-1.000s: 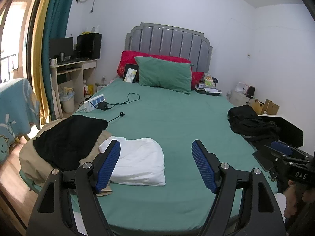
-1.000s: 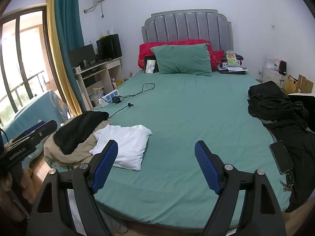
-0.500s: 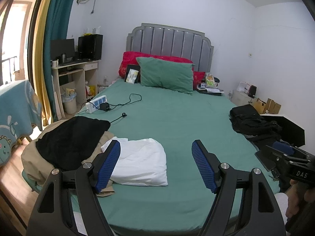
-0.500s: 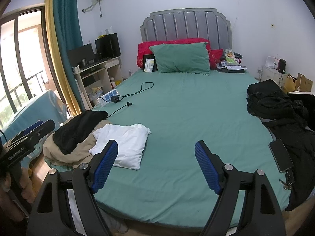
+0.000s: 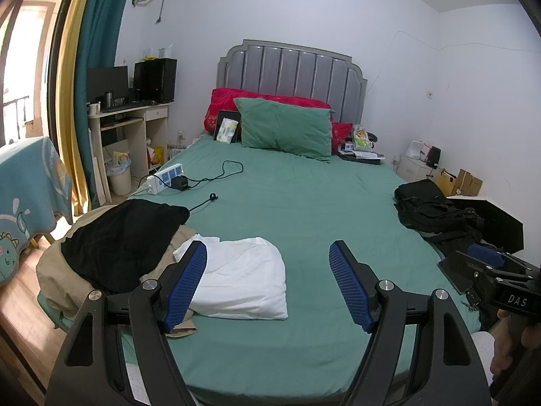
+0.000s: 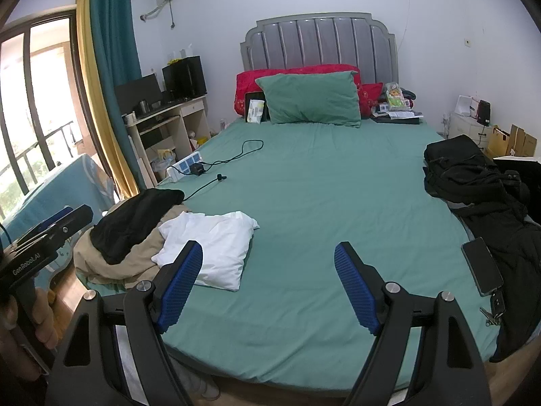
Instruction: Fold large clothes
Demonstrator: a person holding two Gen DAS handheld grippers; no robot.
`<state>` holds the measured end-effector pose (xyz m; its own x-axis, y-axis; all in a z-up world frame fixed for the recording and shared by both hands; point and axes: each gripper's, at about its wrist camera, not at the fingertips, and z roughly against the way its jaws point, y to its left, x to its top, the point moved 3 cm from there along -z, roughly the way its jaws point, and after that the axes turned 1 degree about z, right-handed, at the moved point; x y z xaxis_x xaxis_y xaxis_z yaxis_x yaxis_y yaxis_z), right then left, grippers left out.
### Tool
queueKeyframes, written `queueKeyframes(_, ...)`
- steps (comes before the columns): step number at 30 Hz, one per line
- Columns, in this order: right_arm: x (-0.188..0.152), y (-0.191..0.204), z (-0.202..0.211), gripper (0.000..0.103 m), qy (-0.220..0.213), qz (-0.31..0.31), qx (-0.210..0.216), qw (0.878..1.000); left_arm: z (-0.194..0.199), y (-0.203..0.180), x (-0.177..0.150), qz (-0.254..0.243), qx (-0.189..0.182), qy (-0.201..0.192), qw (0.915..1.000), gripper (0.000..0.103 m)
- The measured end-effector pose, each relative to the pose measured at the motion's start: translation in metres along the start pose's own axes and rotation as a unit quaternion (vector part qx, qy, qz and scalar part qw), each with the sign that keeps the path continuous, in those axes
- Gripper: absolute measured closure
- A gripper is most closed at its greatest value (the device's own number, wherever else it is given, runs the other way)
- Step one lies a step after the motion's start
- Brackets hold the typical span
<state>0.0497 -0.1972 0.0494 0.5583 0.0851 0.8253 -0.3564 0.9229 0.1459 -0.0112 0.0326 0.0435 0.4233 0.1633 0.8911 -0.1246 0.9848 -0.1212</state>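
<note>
Nothing has moved since the earlier frames beyond a slight drift of view: both grippers hang where they were above the foot of the bed. Left gripper has its jaws spread wide with nothing between them, and the right gripper is the same. A white garment lies folded at the bed's near left corner, touching a heap just beside it, where a black garment lies on a tan one. More black clothes lie along the right edge, with a phone beside them. A charger cable trails from a power strip below the green pillow.
</note>
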Motion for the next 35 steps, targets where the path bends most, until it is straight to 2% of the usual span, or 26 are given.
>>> queueKeyframes(20,-0.001,-0.001,-0.001,0.023,0.003,0.000,0.000,1.000,0.000,0.000,0.001,0.000,-0.001,0.001,1.0000,0.025)
queueKeyframes(35,-0.010,-0.003,-0.006,0.023,0.009,0.002,-0.002,1.000,-0.005,-0.001,-0.012,0.001,-0.006,0.013,0.9999,0.025)
